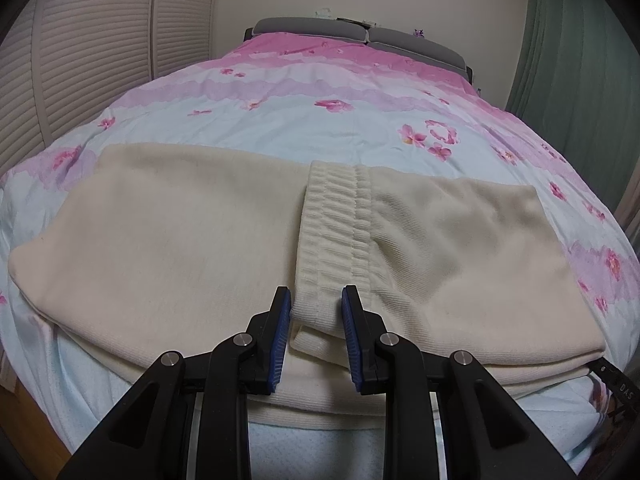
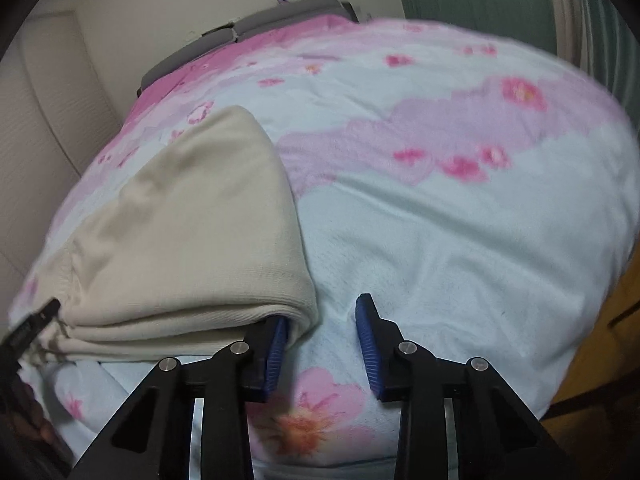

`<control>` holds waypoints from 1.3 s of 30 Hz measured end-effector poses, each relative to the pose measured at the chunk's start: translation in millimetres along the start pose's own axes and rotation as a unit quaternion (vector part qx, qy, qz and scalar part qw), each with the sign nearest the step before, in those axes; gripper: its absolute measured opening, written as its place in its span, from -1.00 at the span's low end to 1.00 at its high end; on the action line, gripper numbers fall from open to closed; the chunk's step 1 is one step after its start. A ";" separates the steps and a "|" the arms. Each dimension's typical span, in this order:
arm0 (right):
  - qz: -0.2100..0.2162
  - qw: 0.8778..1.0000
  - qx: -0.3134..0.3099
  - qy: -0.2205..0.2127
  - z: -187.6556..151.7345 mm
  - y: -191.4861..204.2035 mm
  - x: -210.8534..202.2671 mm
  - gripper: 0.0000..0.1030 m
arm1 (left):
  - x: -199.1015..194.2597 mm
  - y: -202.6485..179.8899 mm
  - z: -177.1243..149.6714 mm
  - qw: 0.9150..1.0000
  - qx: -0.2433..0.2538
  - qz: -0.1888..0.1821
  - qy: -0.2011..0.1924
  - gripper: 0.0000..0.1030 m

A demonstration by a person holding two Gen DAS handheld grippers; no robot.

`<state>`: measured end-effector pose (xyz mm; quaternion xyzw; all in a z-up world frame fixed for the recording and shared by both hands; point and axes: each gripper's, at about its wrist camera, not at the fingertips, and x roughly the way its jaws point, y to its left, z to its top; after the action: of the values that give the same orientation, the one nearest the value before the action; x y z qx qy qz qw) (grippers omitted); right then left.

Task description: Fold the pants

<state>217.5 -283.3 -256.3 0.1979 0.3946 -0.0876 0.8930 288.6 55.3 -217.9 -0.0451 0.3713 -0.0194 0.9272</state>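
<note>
Left gripper [image 1: 316, 300] pinching the ribbed waistband [image 1: 340, 224] of cream pants [image 1: 180, 248], blue pads against the band's folded near end. Beyond and to both sides, pants folded flat across a floral duvet [image 1: 280, 120]. Right gripper [image 2: 322, 312] spread, nothing between the pads; left pad touching the folded corner of the pants [image 2: 192, 216], right pad over bare duvet [image 2: 460, 240]. Farther back, grey headboard [image 1: 320, 28].
</note>
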 end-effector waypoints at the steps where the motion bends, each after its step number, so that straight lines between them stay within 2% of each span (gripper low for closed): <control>1: 0.005 1.000 0.004 0.002 0.4 -1.1 -0.5 -0.34 | -0.1 0.2 0.5 1.000 0.002 0.001 -0.001 -0.51; 8: -0.002 0.999 -0.039 -0.013 -9.8 14.7 -26.4 -0.33 | -12.8 6.3 2.5 1.000 0.005 -0.005 -0.005 -0.51; 14: 0.019 0.993 -0.094 -0.062 -6.0 45.2 -59.4 -0.31 | -45.2 16.2 3.6 1.000 0.008 -0.009 -0.025 -0.48; 15: 0.029 0.991 -0.105 -0.072 -1.9 56.4 -64.5 -0.30 | -51.7 21.1 4.9 1.000 0.006 -0.007 -0.029 -0.40; 17: 0.052 0.988 -0.121 -0.085 5.4 77.7 -69.8 -0.27 | -62.4 33.4 7.4 0.999 -0.001 0.003 -0.034 -0.09; 18: 0.062 0.986 -0.128 -0.088 7.6 88.6 -70.9 -0.20 | -66.7 41.0 8.7 0.999 -0.006 0.010 -0.037 0.18; 19: 0.082 0.983 -0.139 -0.092 11.3 107.0 -71.3 -0.16 | -72.7 53.1 10.5 0.999 -0.011 0.019 -0.043 0.27; 22: 0.124 0.974 -0.164 -0.092 14.5 155.4 -66.4 -0.04 | -84.6 84.3 13.6 0.997 -0.019 0.048 -0.056 0.33; 25: 0.167 0.966 -0.184 -0.076 8.9 204.5 -57.1 0.00 | -91.7 134.4 16.6 0.994 -0.055 0.077 -0.057 0.53; 30: 0.220 0.944 -0.239 -0.054 -15.5 284.6 -47.0 0.00 | -94.1 213.7 10.1 0.985 -0.129 0.108 -0.048 0.53; 35: 0.252 0.925 -0.282 -0.032 -42.7 338.6 -37.6 0.00 | -84.8 263.7 -4.0 0.975 -0.207 0.065 -0.043 0.52; 37: 0.258 0.919 -0.298 -0.024 -47.2 350.9 -33.4 0.00 | -76.9 271.5 -9.1 0.971 -0.231 0.047 -0.037 0.51; 39: 0.258 0.913 -0.315 -0.021 -46.4 360.8 -29.4 0.00 | -67.2 273.0 -13.1 0.968 -0.248 0.034 -0.031 0.41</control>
<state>279.5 63.3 -160.2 -0.0008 0.3183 0.2704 0.9086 231.6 330.7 -207.8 -0.2613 0.3371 0.1057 0.8983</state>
